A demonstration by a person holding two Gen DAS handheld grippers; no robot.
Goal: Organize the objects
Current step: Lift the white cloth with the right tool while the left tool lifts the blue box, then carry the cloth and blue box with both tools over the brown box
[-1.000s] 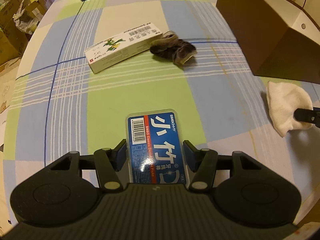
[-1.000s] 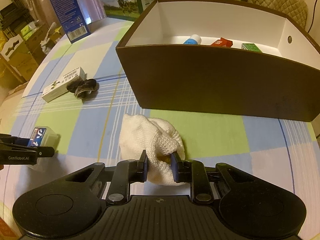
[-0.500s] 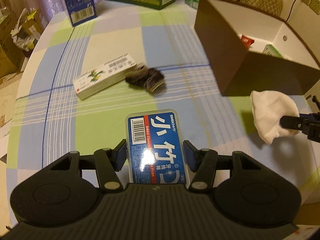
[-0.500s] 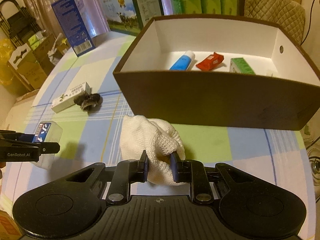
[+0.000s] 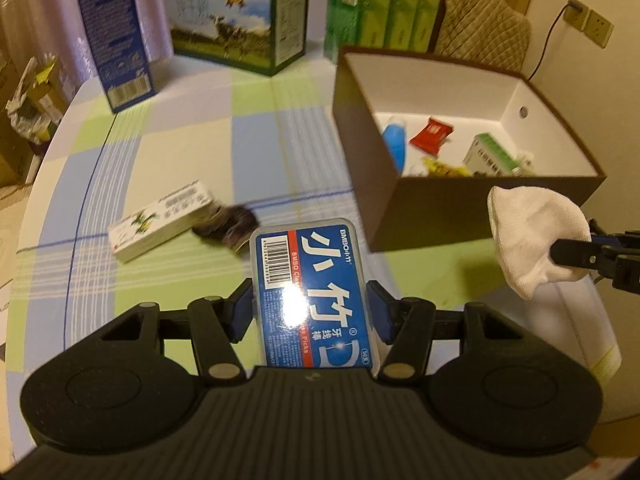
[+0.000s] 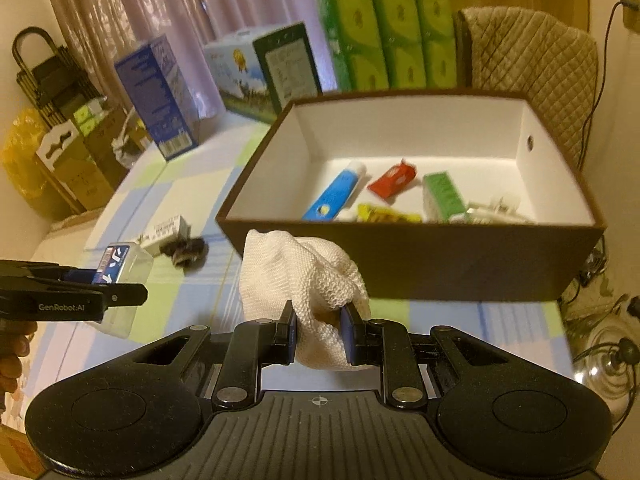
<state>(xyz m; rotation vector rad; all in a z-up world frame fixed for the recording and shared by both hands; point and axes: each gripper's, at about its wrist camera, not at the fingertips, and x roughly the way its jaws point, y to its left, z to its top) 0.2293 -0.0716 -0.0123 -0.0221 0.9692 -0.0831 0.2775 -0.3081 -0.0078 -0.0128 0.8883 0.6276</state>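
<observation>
Quilted chair (image 6: 532, 48), green tissue packs (image 6: 384, 28) (stacked), wall socket (image 5: 596, 26) behind the table.

Left gripper (image 5: 310, 314): matt black plastic body with a ribbed top, small bright metal pins, blue pads.
Blue-labelled clear plastic floss-pick case (image 5: 310, 292): glossy, catching a white glare; smooth hard shell.
Right gripper (image 6: 319, 338): same matt black plastic, fine ridges on top.
White knitted cloth bundle (image 6: 300, 284): soft, coarse open weave, matt.
Brown open cardboard box (image 6: 460, 264): matt dark outside, plain smooth white inside.
Checked tablecloth (image 5: 192, 152): smooth, flat, dull sheen.
White printed carton (image 5: 160, 220): thin paperboard, slightly satin.
Dark furry clump (image 5: 226, 226): fuzzy; blurred.
</observation>
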